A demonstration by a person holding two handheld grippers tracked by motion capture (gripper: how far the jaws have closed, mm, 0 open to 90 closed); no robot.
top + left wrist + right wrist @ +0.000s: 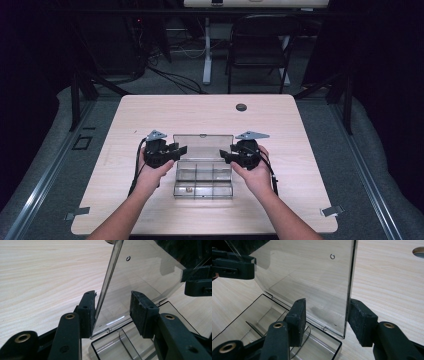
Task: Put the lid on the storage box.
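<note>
Both grippers stand at the raised lid [203, 146] of a clear plastic compartment box [203, 180] at the centre of the high view, on the wooden table [300, 200]. Left gripper [176, 151], left of centre, has its jaws parted around the lid's side edge; in the left gripper view one pad [87, 312] lies against the lid's edge while the other stands clear. Right gripper [226, 156], right of centre, straddles the opposite edge; its pads [298, 320] stand apart, one just beside the edge, and whether it touches I cannot tell. Neither clamps the lid.
</note>
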